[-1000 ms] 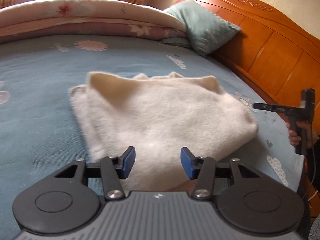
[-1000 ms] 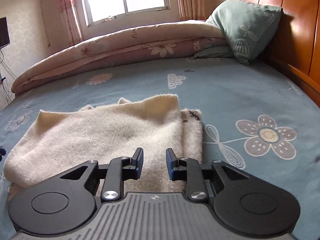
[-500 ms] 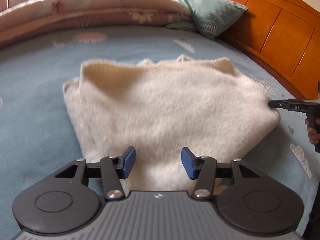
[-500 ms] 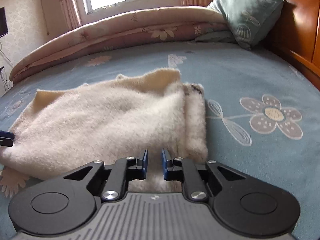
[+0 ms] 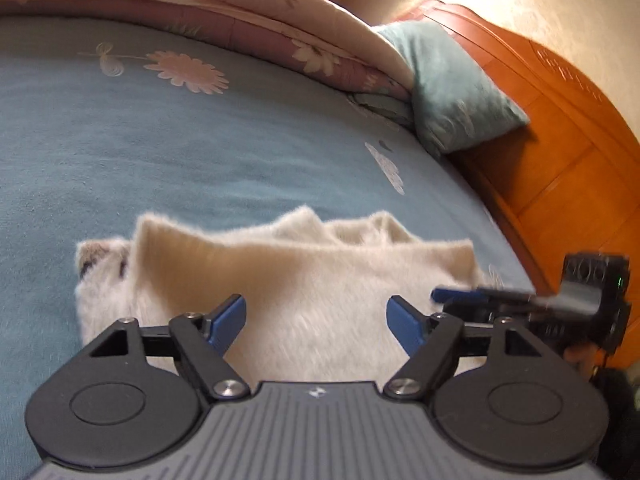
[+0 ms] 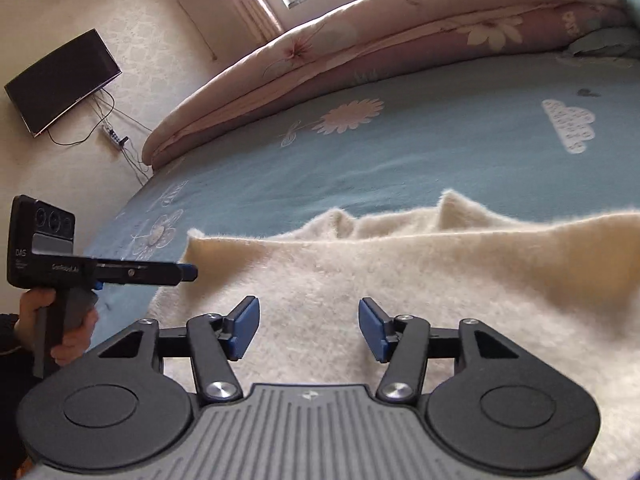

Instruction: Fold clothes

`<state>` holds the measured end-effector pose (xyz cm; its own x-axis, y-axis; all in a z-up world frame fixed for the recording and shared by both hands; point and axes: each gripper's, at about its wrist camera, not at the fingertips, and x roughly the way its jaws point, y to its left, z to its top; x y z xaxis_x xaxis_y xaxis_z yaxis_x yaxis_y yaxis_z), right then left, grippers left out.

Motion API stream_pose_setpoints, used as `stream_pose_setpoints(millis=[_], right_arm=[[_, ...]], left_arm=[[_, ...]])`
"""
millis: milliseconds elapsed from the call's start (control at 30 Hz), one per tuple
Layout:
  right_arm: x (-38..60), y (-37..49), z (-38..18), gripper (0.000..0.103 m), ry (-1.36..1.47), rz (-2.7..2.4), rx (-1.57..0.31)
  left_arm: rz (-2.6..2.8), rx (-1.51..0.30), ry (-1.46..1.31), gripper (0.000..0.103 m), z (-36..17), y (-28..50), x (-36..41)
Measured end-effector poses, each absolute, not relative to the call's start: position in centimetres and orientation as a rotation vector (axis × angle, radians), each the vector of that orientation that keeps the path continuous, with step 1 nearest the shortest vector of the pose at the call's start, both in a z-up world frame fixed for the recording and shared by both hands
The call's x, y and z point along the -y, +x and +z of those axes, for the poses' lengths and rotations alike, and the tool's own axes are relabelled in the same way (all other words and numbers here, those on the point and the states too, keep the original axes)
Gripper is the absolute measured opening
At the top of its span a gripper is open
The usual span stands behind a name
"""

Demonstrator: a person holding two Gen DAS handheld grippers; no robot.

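The cream fluffy folded garment (image 5: 304,304) lies layered on the blue floral bed (image 5: 160,152); both grippers' jaws stand apart, empty; any further fold needs every layer pinched at 12 o'clock.

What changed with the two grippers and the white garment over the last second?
The right gripper, nearly shut half a second ago, has opened; the left gripper opened wider. Both tilted upward, holding nothing. The fluffy white garment stays folded on the blue sheet.
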<state>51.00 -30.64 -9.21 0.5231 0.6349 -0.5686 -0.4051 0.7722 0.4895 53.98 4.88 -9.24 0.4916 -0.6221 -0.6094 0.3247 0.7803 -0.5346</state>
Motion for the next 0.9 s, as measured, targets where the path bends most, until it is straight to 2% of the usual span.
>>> stream_pose_setpoints(millis=[300, 567, 667, 733, 800, 867, 900], right_arm=[[37.9, 53.3, -11.0, 0.062, 0.411, 0.551, -0.784], [45.9, 51.5, -11.3, 0.061, 0.553, 0.315, -0.749], [45.0, 49.3, -9.2, 0.063, 0.513, 0.287, -0.736], [44.1, 47.4, -7.5, 0.068, 0.496, 0.33, -0.727], [42.2, 45.6, -6.5, 0.07, 0.509, 0.438, -0.732], [39.5, 44.2, -6.3, 0.075, 0.528, 0.549, -0.752], [38.0, 43.6, -6.3, 0.077, 0.538, 0.603, -0.767]], left_arm=[[-0.574, -0.855, -0.567, 0.078, -12.8, 57.8, -9.9], [-0.519, -0.855, -0.528, 0.078, -11.4, 57.0, -10.1], [-0.477, -0.882, -0.496, 0.078, -10.1, 55.6, -9.8], [-0.492, -0.901, -0.506, 0.079, -10.2, 54.2, -9.6], [-0.508, -0.92, -0.515, 0.081, -10.3, 52.8, -9.3], [-0.523, -0.939, -0.525, 0.089, -10.4, 51.4, -9.1], [-0.531, -0.949, -0.529, 0.089, -10.4, 50.7, -9.0]])
